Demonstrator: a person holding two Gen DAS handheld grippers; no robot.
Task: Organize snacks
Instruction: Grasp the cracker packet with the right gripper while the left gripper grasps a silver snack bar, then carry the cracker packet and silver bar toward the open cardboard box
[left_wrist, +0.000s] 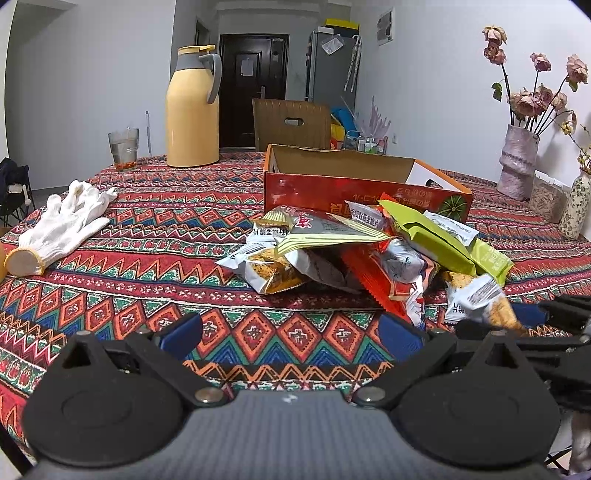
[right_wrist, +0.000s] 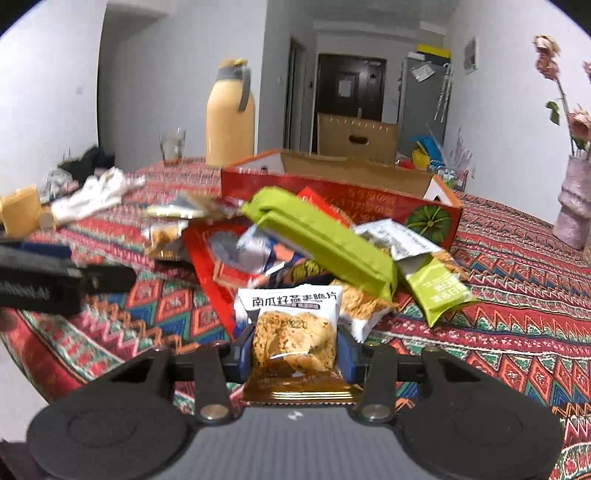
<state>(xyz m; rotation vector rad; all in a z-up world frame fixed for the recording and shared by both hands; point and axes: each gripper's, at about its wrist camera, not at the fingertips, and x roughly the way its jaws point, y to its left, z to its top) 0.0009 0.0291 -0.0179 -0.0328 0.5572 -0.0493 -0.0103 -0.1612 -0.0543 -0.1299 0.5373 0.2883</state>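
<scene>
A heap of snack packets (left_wrist: 332, 251) lies on the patterned tablecloth in front of an open red cardboard box (left_wrist: 362, 188). A long green packet (right_wrist: 325, 240) tops the heap. My right gripper (right_wrist: 293, 350) is shut on a small white-and-orange oat cracker packet (right_wrist: 291, 325) at the heap's near edge, its blue pads (right_wrist: 240, 354) pressing both sides. In the left wrist view that packet (left_wrist: 476, 299) shows at the right, held by the right gripper (left_wrist: 554, 317). My left gripper (left_wrist: 291, 332) stands open over bare cloth just short of the heap, with nothing between its fingers.
A yellow thermos jug (left_wrist: 192, 110) and a glass (left_wrist: 123, 149) stand at the table's far left. White gloves (left_wrist: 62, 225) lie at the left. Vases with dried roses (left_wrist: 517, 162) stand at the right edge. A brown carton (left_wrist: 291, 123) sits beyond the table.
</scene>
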